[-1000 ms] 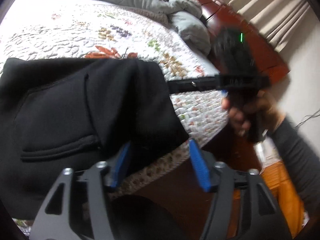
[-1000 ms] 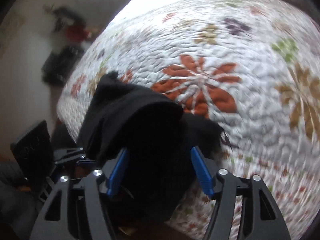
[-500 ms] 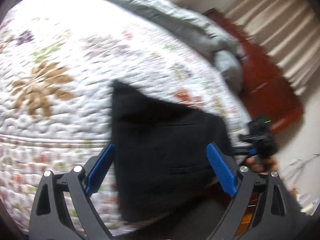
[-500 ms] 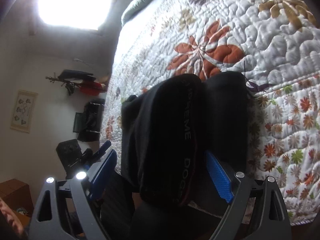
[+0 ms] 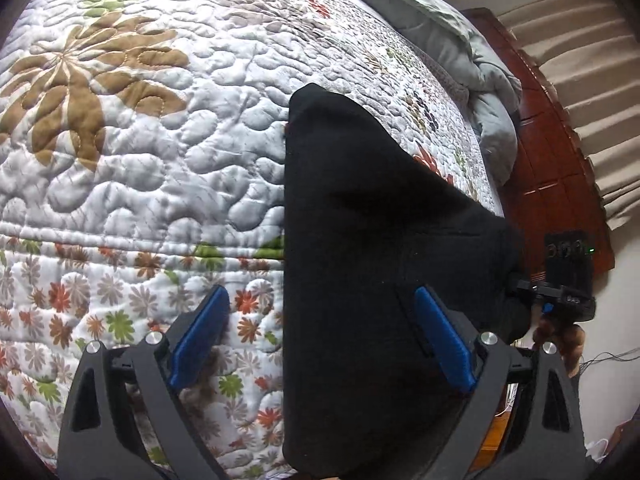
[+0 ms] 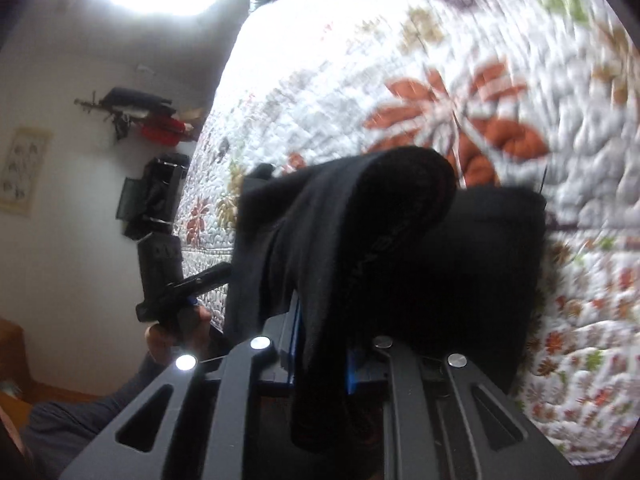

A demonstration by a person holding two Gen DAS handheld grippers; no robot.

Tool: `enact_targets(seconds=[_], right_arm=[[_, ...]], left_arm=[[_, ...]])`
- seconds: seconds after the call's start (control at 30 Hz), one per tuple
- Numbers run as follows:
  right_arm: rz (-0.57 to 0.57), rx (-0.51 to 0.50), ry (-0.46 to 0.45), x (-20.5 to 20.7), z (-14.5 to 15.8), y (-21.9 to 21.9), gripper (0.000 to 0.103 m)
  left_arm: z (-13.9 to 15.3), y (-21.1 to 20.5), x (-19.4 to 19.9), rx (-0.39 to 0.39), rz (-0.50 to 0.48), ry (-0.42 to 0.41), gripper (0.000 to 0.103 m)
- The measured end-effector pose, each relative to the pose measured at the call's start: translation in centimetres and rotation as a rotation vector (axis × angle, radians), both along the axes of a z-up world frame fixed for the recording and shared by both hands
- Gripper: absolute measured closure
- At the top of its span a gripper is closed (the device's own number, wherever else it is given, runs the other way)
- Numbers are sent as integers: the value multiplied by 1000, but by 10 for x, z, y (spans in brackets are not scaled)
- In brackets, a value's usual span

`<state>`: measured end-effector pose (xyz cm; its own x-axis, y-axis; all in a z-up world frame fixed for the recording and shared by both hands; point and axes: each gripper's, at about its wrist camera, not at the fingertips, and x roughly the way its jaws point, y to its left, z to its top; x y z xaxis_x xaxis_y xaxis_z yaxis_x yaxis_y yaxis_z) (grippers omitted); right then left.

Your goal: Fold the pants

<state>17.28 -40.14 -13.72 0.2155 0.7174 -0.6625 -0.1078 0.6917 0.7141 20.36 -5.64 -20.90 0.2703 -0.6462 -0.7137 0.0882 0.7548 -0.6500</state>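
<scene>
Black pants (image 5: 372, 240) lie folded on the quilt (image 5: 132, 168), hanging over its 6 o'clock edge. Right gripper (image 6: 320, 340), jaws just closed, pinches a raised fold, likely to carry it over. Left gripper (image 5: 320, 336) stands spread, straddling the pants' edge without pressing it.

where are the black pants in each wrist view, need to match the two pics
Left wrist view: the black pants fill the centre and lower right, lying on the quilt, with their left edge between the open left gripper fingers.
Right wrist view: the pants sit centre and lower centre, a fold bunched and pinched in the right gripper, whose jaws have just closed on it.
Shared landmark: the floral quilt.
</scene>
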Motion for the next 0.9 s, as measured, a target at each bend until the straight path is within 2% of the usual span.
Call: enact_targets(seconds=[0.1, 0.17, 0.27, 0.47, 0.67, 0.77, 0.83, 0.9], right_arm=[[-27, -38, -53, -5, 22, -12, 87], [-53, -55, -59, -9, 23, -25, 87], [-88, -60, -29, -14, 6, -41, 87], [-139, 0, 8, -21, -31, -61, 87], [-205, 63, 65, -26, -75, -93, 86], [-202, 131, 71, -30, -82, -98, 76], [-217, 141, 50, -33, -70, -106, 58], [-264, 96, -16, -37, -45, -119, 52]], left_arm=[[7, -11, -3, 1, -25, -24, 10], [10, -19, -6, 5, -47, -46, 10], [14, -31, -10, 25, -78, -69, 10], [11, -37, -11, 60, -92, -72, 10], [0, -32, -8, 86, -81, -40, 10], [1, -30, -9, 96, -89, -47, 10], [9, -26, -8, 83, -83, -63, 10], [25, -18, -6, 46, -72, -111, 10]])
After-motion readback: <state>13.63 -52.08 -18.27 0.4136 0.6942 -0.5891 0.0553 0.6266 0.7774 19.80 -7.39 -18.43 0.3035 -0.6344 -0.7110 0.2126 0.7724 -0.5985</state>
